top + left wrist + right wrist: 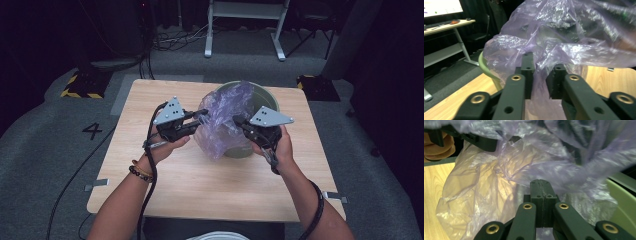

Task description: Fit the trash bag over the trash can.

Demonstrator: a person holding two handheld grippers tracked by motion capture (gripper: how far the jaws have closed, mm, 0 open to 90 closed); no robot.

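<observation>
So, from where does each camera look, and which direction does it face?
High view: above the person's side, facing forward and down at the table; both forearms, left gripper, right gripper.
Left gripper view: rides that gripper, looking along its jaws at the purple bag.
Right gripper view: along its closed jaws; right gripper.
Shared: bag and green bucket.

Seen beyond the pale wooden worktop (165, 195): grey carpeted floor (45, 150) marked with a black numeral 4 (92, 131). Farther back, a white-legged table frame (245, 25) among loose cables (172, 40), plus two yellow-and-black striped floor plates (80, 85). In the left gripper view, a second desk (447, 25) under a bright screen (441, 7).
</observation>
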